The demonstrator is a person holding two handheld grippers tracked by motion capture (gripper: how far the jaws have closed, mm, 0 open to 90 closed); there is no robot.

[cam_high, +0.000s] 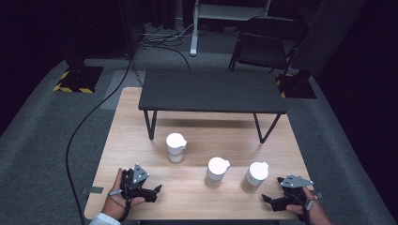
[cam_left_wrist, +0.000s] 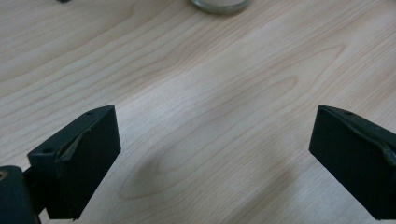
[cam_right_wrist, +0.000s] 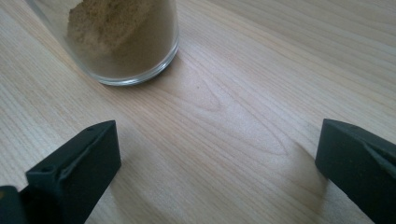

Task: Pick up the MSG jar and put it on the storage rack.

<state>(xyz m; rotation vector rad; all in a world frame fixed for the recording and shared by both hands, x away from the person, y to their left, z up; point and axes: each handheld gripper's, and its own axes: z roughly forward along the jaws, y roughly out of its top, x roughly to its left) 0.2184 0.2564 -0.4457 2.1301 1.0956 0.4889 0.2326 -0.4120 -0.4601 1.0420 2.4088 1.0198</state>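
Pale-wood desk (cam_high: 141,140) carrying three white-lidded jars; the right jar (cam_high: 255,176), holding tan powder, stands at ten o'clock of the right tongs (cam_high: 270,200). Both right and left tongs (cam_high: 157,190) gape empty. Approach stage, probably; next, straddle the jar squarely before closing.

bright lit table (cam_high: 141,187), dark surroundings, soft shadows, slight blur.
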